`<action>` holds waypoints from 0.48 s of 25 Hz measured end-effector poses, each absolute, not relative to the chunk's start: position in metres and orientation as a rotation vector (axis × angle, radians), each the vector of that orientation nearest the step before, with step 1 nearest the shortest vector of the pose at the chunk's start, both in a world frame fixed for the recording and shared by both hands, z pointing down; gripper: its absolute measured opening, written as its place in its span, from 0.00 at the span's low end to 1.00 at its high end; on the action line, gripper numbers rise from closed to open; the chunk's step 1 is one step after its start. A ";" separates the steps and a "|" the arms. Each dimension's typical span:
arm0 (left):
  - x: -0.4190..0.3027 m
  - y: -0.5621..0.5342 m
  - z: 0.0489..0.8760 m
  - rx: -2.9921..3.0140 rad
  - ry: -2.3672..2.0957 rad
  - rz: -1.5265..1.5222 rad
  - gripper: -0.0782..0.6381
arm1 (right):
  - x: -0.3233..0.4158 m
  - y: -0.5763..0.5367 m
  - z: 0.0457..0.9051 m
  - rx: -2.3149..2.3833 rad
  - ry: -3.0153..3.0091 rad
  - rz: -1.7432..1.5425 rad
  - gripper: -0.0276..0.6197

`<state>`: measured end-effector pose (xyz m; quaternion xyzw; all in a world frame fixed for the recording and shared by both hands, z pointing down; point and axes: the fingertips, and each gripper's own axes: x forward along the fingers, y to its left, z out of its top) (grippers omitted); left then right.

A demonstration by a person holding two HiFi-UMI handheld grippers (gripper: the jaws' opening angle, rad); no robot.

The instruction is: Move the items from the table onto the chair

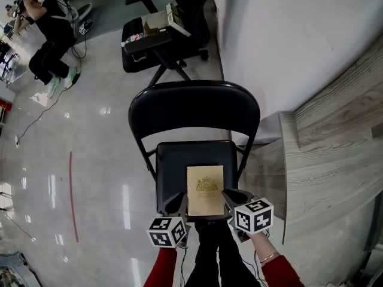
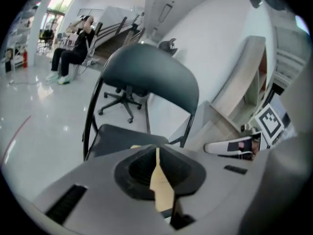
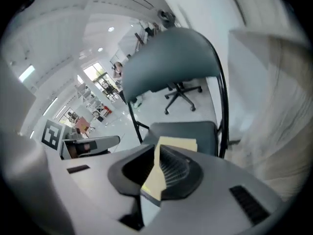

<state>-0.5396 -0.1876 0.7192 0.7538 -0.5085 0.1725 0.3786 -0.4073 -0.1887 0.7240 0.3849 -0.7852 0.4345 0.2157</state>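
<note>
While the left gripper [image 1: 176, 205] and right gripper [image 1: 234, 199] each clamped a near corner, the tan booklet [image 1: 205, 190] hung over the folding chair's seat [image 1: 179, 157].
A two-sided pinch probably kept so thin a thing level for setting down; it looked flat and pale tan, with a gold crest on its cover.

Head view: from above, facing steeply down on the folding chair [image 1: 194, 109], mid-range; left gripper view: low, v. close behind its own jaws, facing fwd over the chair from its front-left; right gripper view: same, from the front-right; all 3 share the chair, the tan booklet [image 1: 205, 190] & the office chair [image 1: 161, 40] beyond.
</note>
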 end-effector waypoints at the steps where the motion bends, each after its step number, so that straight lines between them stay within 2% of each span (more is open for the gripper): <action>1: -0.535 -0.193 0.694 1.989 -1.310 0.429 0.13 | -0.412 -0.194 0.699 1.067 -2.231 1.162 0.10; 7: -0.509 -0.206 0.544 2.264 -1.329 0.200 0.12 | -0.418 -0.205 0.570 1.109 -2.463 1.009 0.06; 12: -0.490 -0.186 0.479 2.389 -1.265 0.159 0.12 | -0.404 -0.193 0.505 1.148 -2.557 0.906 0.06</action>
